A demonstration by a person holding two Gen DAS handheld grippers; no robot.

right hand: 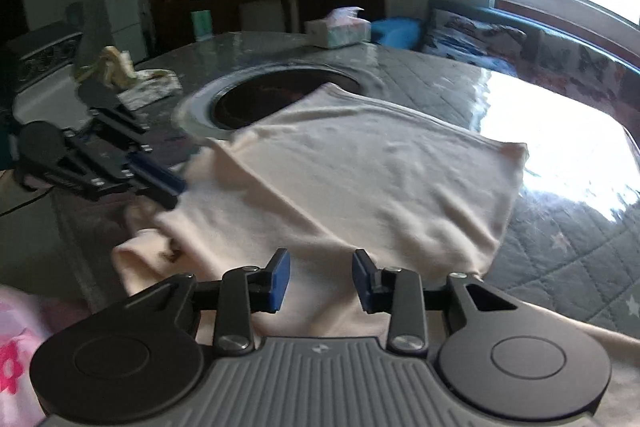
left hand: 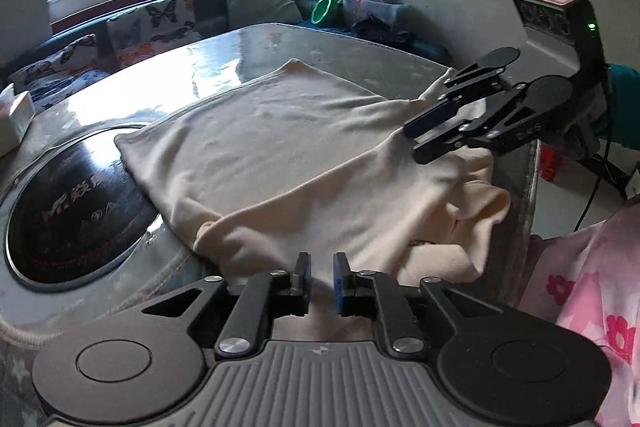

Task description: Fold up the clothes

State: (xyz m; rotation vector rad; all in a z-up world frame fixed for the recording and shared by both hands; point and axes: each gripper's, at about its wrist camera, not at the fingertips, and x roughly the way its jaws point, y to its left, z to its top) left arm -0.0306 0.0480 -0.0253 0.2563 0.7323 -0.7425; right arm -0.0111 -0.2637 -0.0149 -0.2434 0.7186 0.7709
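One cream garment (left hand: pixel 288 147) lies folded on the tabletop (left hand: pixel 248 43). Two hand-held grippers: the left hand-held gripper (left hand: pixel 322 269), at six o'clock, slightly open, holds nothing; the right hand-held gripper (right hand: pixel 320 275), at three o'clock, half open, is also empty. One tissue box (right hand: pixel 338 27).

The left gripper (left hand: pixel 322 267) points downward at the near edge of the cream garment (left hand: pixel 280 147), its blue pads a narrow gap apart with no cloth pinched between them. The right gripper (right hand: pixel 322 267) hangs over the garment's other near corner, tilted down, jaws moderately apart and empty.
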